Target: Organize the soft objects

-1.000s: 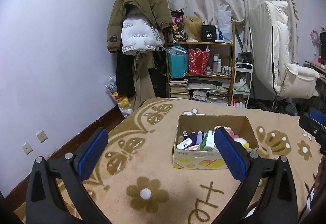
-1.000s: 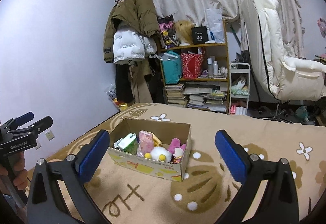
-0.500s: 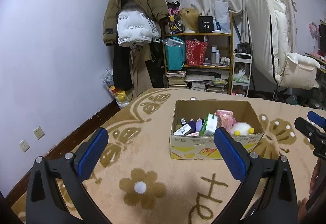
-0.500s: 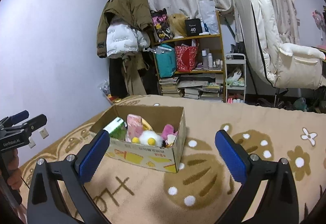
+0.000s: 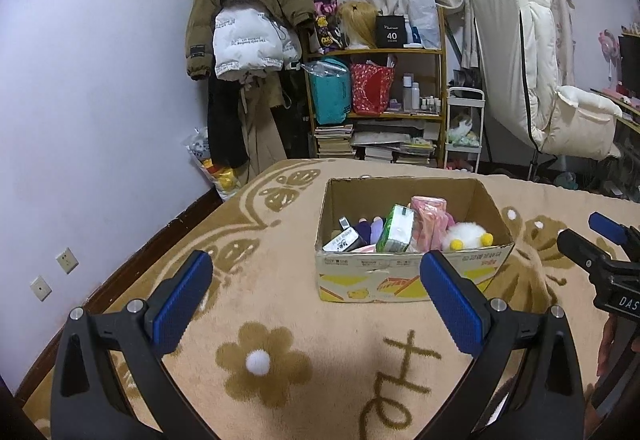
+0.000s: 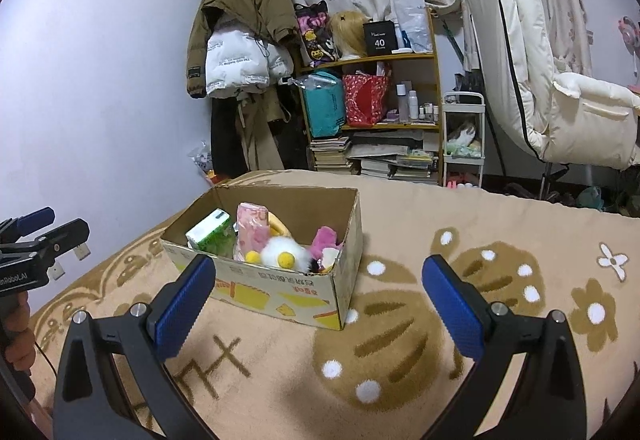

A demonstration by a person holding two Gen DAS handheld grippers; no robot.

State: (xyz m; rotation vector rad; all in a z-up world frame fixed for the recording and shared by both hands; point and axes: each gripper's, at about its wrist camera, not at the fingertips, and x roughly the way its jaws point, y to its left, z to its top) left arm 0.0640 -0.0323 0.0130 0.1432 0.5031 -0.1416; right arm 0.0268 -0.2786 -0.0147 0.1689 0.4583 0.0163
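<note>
Item: box on patterned blanket, holding white plush, green pack, pink pack and other soft goods. Change over the last second: both views have closed in on the box and now look down into it. Left gripper and right gripper: jaws wide apart, empty. Judgement: approach under way; no item engaged.

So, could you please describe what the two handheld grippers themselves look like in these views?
Both the left gripper and the right gripper have black angular frames with silver bolts and two fingers faced with blue textured pads. Seen from the other camera, each body is black with a blue tip and partial white lettering. No sleeves are visible.
</note>
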